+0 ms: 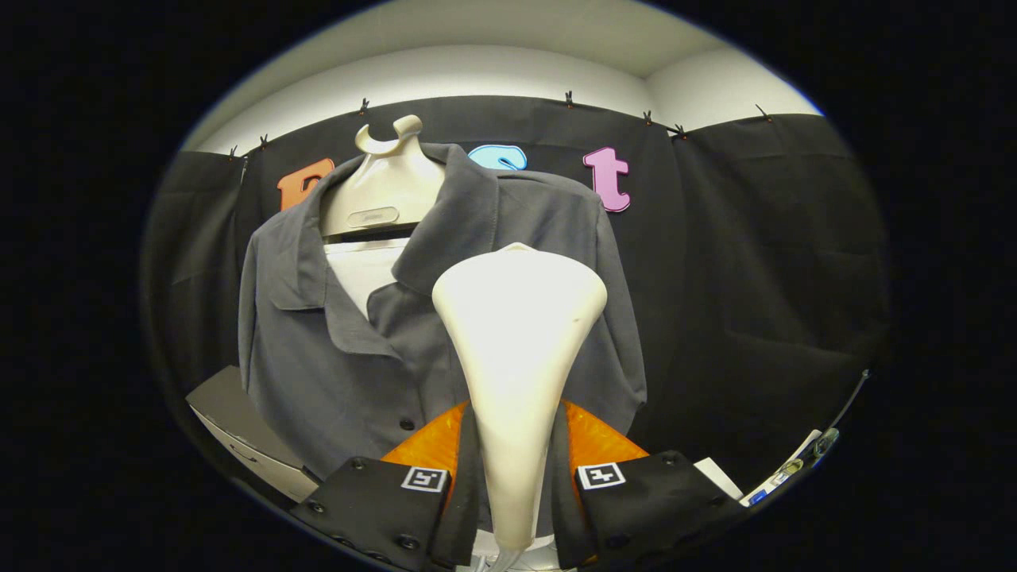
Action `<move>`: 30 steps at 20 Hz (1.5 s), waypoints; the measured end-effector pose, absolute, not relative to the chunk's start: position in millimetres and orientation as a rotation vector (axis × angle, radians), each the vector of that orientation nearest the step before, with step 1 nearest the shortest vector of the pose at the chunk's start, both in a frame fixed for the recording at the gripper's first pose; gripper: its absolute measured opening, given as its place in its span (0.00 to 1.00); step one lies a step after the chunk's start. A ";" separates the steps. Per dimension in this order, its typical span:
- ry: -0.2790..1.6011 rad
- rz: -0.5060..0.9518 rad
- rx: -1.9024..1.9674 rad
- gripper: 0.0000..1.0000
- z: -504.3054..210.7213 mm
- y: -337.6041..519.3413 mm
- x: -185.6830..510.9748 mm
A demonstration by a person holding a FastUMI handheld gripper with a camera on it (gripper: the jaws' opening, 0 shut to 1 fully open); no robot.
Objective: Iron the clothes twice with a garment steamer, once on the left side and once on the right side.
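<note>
Item: cream plastic garment steamer head (518, 334), flared and wedge-shaped, its narrow handle pinched between both fingers of the hand-held gripper (512, 485), wide end pointing up ahead of the fingers. Beyond it: grey short-sleeved collared shirt (334, 373) with dark buttons, hung on a cream plastic hanger (385, 191) against the black cloth wall; the steamer head overlaps the shirt's front near the placket, contact not discernible. Beside the shirt's lower hem: grey-topped box (238, 433).

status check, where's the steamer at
Gripper shut on steamer head. Head up against grey shirt, right of the buttons. Nothing in the way.
</note>
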State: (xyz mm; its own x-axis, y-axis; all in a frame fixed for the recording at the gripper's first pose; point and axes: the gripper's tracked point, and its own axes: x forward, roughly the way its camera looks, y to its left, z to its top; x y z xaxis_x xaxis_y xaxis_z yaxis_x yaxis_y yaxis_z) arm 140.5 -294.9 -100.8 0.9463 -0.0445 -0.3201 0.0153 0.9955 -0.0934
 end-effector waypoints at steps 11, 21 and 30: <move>0.387 0.026 -0.081 0.46 -136.7 -300.8 152.6; 0.473 0.027 -0.073 0.46 -181.9 -312.2 138.3; 0.579 0.024 -0.077 0.46 -236.0 -323.0 120.8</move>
